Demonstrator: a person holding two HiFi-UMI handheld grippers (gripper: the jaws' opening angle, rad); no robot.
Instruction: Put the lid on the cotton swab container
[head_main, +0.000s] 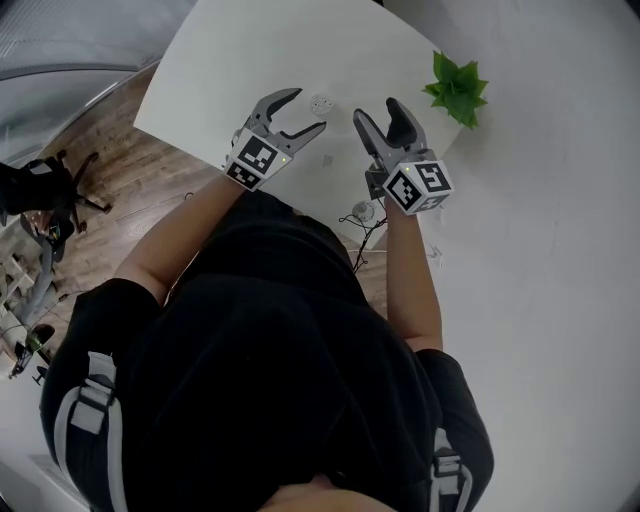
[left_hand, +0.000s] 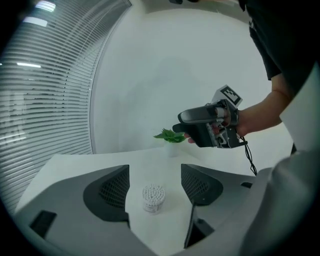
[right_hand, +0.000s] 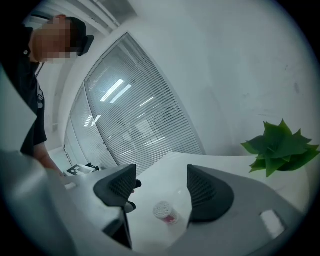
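Note:
The cotton swab container (head_main: 321, 103) stands upright on the white table (head_main: 230, 70) with no lid, its white swab tips showing. My left gripper (head_main: 303, 110) is open just left of it. In the left gripper view the container (left_hand: 153, 199) sits on the table between and a little beyond the open left gripper (left_hand: 157, 186), untouched. My right gripper (head_main: 377, 110) hovers open to the container's right. In the right gripper view the container (right_hand: 166, 212) lies ahead of the right gripper (right_hand: 161, 189), whose jaws hold nothing. I cannot make out the lid for certain.
A small green potted plant (head_main: 458, 88) stands at the table's right corner, also seen as the plant (right_hand: 280, 145). A small pale thing (head_main: 326, 160) lies on the table near its front edge. A round thing with cables (head_main: 362, 211) hangs by that edge. Wooden floor lies left.

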